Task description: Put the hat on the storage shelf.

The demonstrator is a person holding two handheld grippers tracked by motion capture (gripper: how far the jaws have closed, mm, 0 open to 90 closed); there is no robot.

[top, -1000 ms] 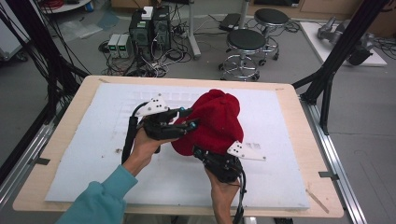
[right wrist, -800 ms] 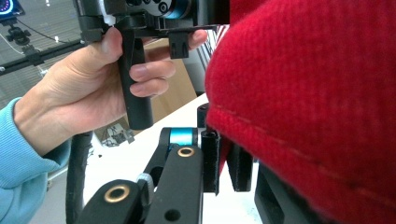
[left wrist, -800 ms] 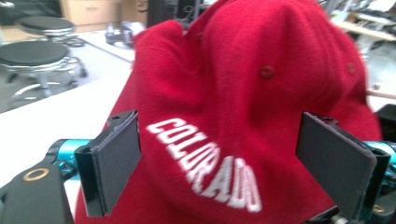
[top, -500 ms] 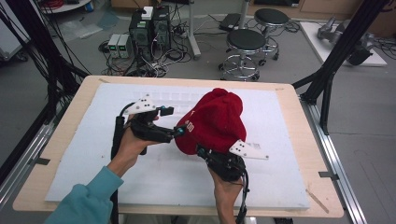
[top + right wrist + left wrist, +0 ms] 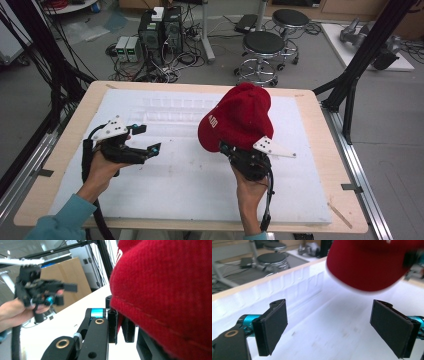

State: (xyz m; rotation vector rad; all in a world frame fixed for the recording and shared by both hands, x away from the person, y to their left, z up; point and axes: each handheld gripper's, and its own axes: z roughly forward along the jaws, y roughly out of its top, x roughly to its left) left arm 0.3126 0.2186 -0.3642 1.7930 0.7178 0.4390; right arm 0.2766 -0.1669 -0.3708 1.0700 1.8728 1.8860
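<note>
A red cap (image 5: 239,119) of ribbed fabric is held raised above the white table cover, toward two o'clock from the table's centre. Its rounded crown points toward twelve o'clock, and a small white mark shows on its nine o'clock side. Its lower edge, at six o'clock, is pinched between closed jaws. In the right gripper view a stitched seam runs along that edge (image 5: 160,322).
</note>
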